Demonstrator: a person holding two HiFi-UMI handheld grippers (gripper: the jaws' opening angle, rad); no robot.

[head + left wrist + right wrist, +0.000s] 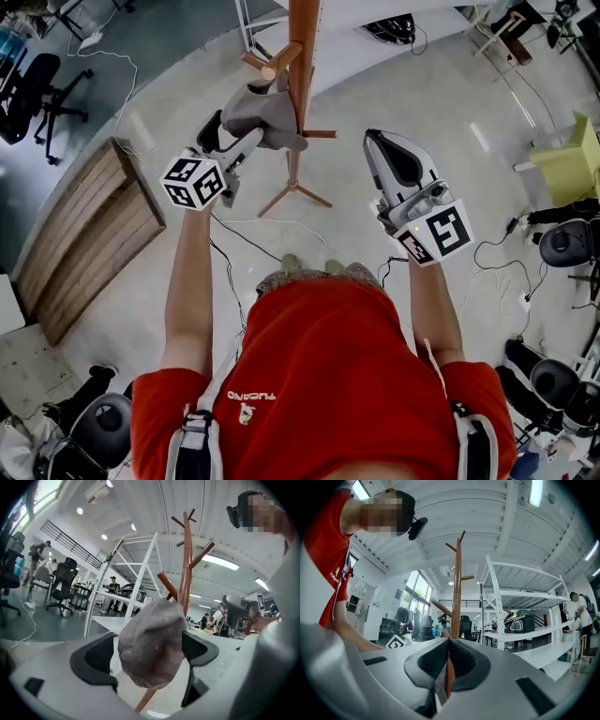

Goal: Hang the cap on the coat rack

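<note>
The left gripper [232,131] is raised with its jaws wide apart. The grey cap [261,112] sits between them, and the pads do not press on it. The cap hangs from a lower peg [167,586] of the wooden coat rack [304,37], close against the pole. To the right of the pole, the right gripper [377,141] points upward with its jaws together, holding nothing.

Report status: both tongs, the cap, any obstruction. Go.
Left tongs open, either side of the cap. Right tongs shut, empty. Cap hangs on a coat rack peg. No obstruction seen.
</note>
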